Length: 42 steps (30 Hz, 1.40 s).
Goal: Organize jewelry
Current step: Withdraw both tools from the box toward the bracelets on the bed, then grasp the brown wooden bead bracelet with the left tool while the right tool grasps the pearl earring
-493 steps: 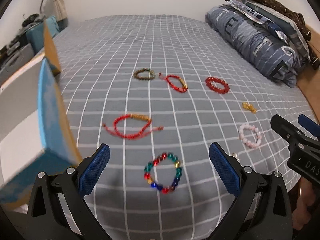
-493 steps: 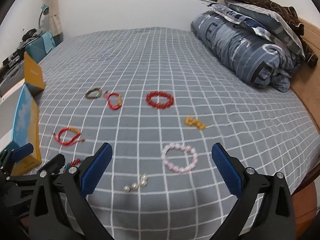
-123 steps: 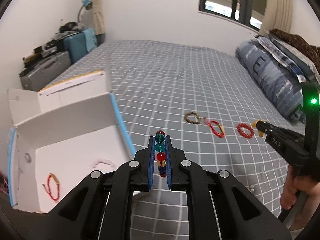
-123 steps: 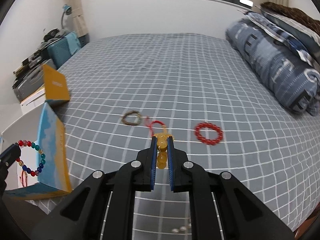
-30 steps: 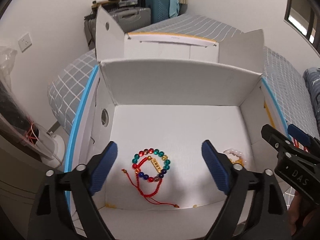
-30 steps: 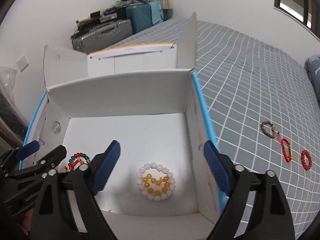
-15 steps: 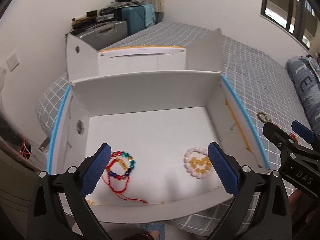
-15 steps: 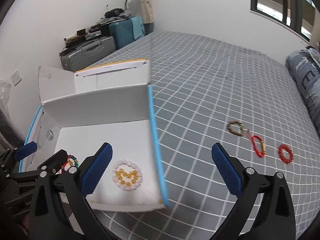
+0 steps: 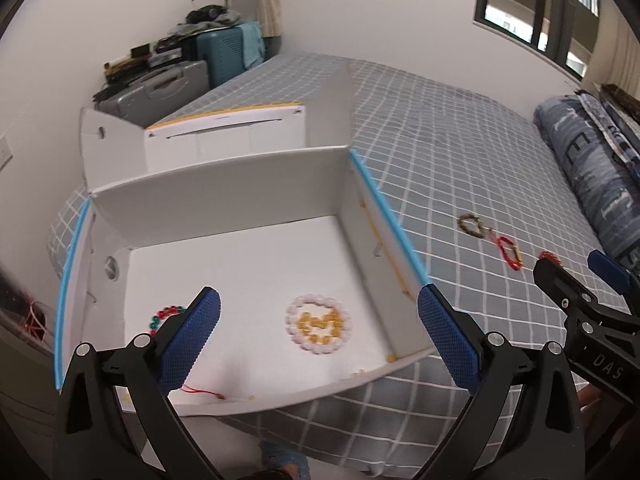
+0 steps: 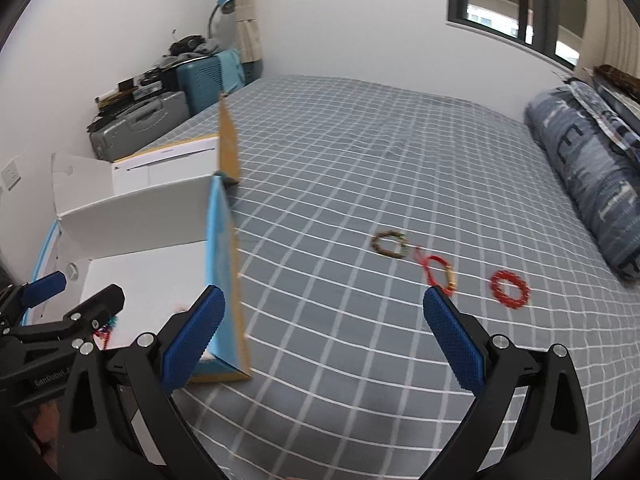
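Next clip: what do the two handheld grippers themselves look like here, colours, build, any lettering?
Both match: the left gripper and right gripper have black plastic frames with silver screws and long fingers faced with textured blue pads. Seen side-on, the right one shows white "DAS" lettering; the left body carries a white "GenRobot" mark. No cables or sleeves show.

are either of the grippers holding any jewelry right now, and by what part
Nothing is held: the left gripper and the right gripper both have jaws spread wide with nothing between them.
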Available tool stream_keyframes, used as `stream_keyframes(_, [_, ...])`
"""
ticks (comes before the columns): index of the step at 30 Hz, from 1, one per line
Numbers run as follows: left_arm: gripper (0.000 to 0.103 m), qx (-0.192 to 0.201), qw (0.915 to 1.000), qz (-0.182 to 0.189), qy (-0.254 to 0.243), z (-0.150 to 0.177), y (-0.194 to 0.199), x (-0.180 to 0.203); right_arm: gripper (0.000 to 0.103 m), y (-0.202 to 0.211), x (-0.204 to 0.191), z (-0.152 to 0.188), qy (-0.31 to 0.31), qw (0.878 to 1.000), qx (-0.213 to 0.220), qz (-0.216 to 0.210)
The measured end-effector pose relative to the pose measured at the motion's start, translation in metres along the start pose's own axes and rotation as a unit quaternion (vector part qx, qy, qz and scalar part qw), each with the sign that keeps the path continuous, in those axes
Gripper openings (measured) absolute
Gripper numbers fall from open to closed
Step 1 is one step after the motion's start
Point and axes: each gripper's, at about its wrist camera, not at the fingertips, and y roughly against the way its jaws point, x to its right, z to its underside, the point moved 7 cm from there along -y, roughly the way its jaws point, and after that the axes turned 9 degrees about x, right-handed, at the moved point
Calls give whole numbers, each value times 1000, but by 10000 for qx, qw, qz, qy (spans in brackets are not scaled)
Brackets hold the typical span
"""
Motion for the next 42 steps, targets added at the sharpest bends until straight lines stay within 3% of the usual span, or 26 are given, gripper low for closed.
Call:
stream_keyframes(12, [97, -12, 9978, 491, -441, -6, -2, 98, 95, 32, 87, 26, -286, 9976, -145, 607])
stream_keyframes(19, [97, -279, 9936, 925, -584, -10, -27, 161, 95, 46, 128, 45, -494, 9950, -268, 826])
stream_keyframes(28, [97, -656, 9898, 1077, -663, -22, -89, 218, 95, 30, 161, 90, -686, 9909, -667, 943])
stream_keyframes(36, [97, -1066, 9874, 917, -721, -19, -173, 261, 95, 8, 173, 137, -646, 9880, -1040, 936])
stream_keyframes(42, [97, -1302, 9867, 698, -677, -16, -225, 271, 95, -7, 174, 157, -526, 9873, -1258, 809])
